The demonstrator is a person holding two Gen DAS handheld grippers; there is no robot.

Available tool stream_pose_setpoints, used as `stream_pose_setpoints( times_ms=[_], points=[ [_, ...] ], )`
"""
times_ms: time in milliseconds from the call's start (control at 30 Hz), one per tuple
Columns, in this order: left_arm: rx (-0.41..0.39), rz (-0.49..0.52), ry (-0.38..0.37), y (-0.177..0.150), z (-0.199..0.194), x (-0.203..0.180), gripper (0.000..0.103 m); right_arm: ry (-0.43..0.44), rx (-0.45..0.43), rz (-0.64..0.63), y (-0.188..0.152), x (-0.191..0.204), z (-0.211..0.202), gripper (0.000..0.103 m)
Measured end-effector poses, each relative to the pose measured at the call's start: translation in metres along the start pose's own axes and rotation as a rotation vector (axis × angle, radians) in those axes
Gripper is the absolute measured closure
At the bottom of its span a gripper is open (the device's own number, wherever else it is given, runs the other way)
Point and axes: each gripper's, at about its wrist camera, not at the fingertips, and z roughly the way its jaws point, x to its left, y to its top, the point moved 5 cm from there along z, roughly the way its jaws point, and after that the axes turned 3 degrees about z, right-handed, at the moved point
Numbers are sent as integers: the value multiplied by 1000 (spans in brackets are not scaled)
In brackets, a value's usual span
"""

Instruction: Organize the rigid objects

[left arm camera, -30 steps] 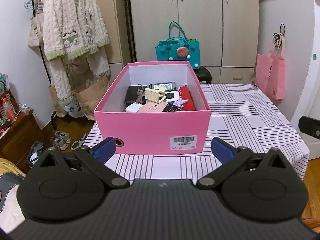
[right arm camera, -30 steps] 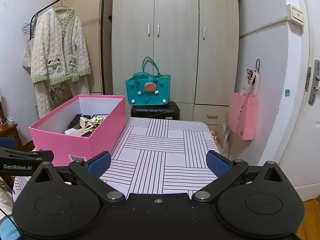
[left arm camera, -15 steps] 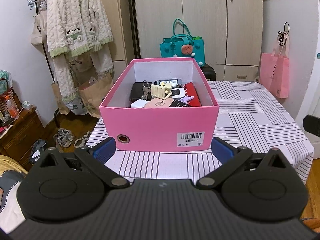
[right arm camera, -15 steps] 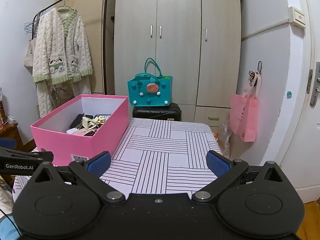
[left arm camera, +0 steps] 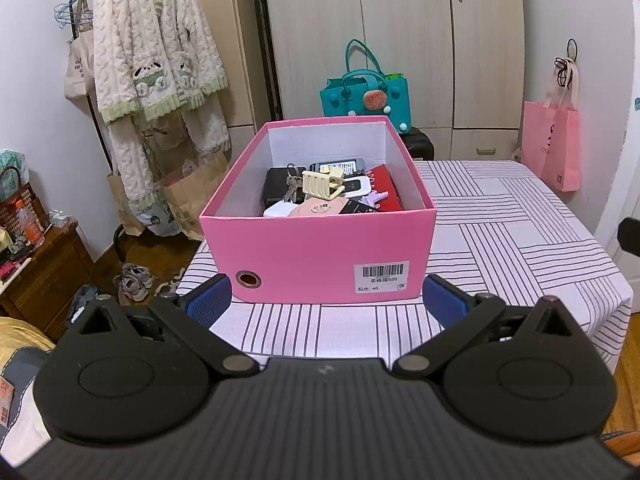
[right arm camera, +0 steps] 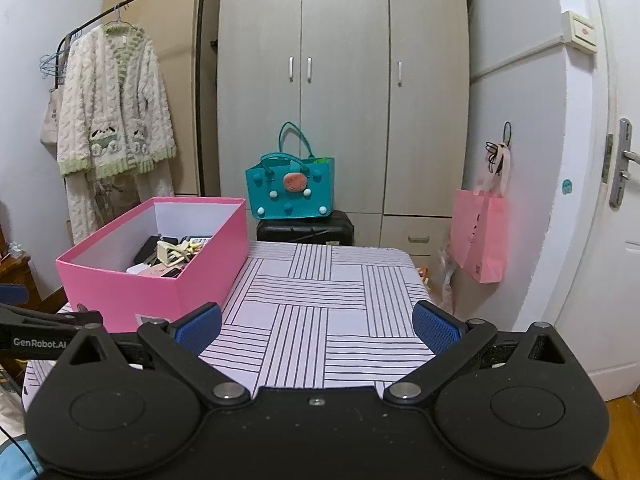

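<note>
A pink box [left arm camera: 320, 256] stands on the striped table [left arm camera: 520, 248], holding several small items: a cream hair claw [left arm camera: 322, 184], keys [left arm camera: 293, 188], a red case [left arm camera: 384, 192] and a dark phone [left arm camera: 340, 166]. My left gripper [left arm camera: 326, 302] hovers open just in front of the box's near wall, with nothing between its fingers. In the right wrist view the pink box [right arm camera: 160, 264] sits to the left, and my right gripper [right arm camera: 316, 326] is open and empty above the table [right arm camera: 328, 304]. The left gripper's arm [right arm camera: 44, 330] shows at the left edge there.
A teal bag [left arm camera: 364, 94] on a black case stands behind the table. A pink bag [right arm camera: 480, 236] hangs on the right wall beside a door [right arm camera: 608, 200]. A knit cardigan [left arm camera: 156, 60] hangs on a rack at left, over shoes [left arm camera: 136, 280] and a wooden cabinet [left arm camera: 36, 268].
The left wrist view has pulled back and risen a little, so the box sits farther off and its front label shows fully. The right view has barely shifted. Both grippers stay open.
</note>
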Motion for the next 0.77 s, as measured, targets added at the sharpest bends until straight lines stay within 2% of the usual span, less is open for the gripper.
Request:
stream_pose_setpoints(
  times_ms=[100,333,767],
  points=[
    [-11,12,22,0,-2,-2,0,-3,1,9,-1,-1,0,0],
    [-2,4,-4,-1,-2,-3,0,-2,5,8,-2,-1,2,0],
    [-13,7,0,-1,-5,-3,0,-3,10,10,-3,-2,4,0]
  ],
)
